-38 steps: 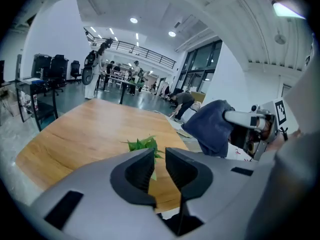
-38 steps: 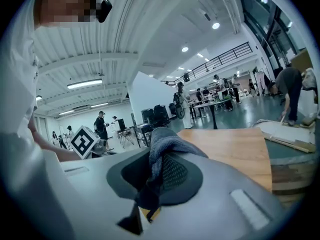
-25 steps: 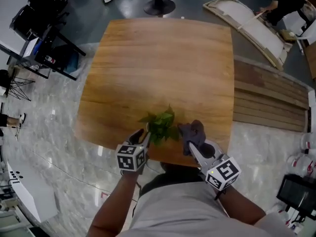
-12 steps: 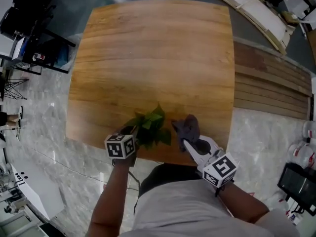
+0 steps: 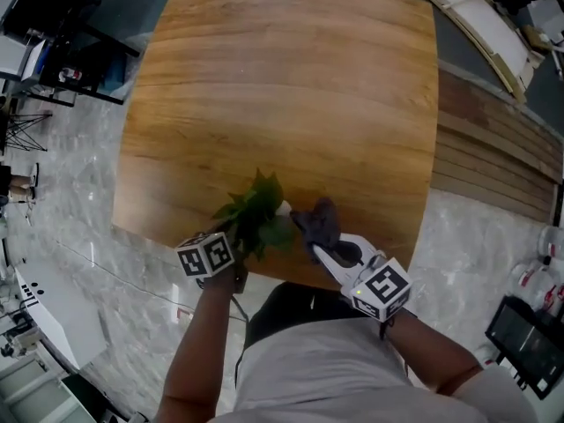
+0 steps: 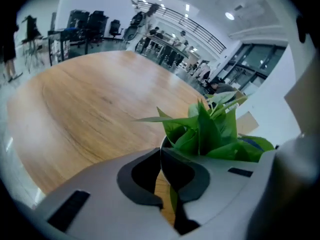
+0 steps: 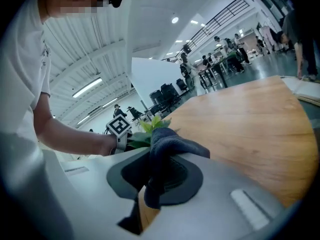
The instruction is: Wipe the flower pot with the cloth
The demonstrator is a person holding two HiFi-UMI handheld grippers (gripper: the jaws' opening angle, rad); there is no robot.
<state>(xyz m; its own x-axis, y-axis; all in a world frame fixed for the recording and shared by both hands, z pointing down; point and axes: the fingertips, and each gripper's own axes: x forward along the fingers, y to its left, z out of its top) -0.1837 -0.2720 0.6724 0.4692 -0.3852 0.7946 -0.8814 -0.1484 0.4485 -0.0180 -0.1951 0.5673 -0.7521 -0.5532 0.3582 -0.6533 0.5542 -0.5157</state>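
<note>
Holding the flower pot by its rim, the left gripper has just been closing its jaws; they are almost together, with the thin rim pinched between them. The pot sits near the wooden table's near edge, green leaves upright. The right gripper is clamped on the dark grey cloth, bunched just beside the leaves

The left gripper, tilted steeply down, had just been closing its jaws, and they pinched the rim of the flower pot. The right gripper, close beside it and pointing nearer level, gripped the cloth between its jaws.
</note>
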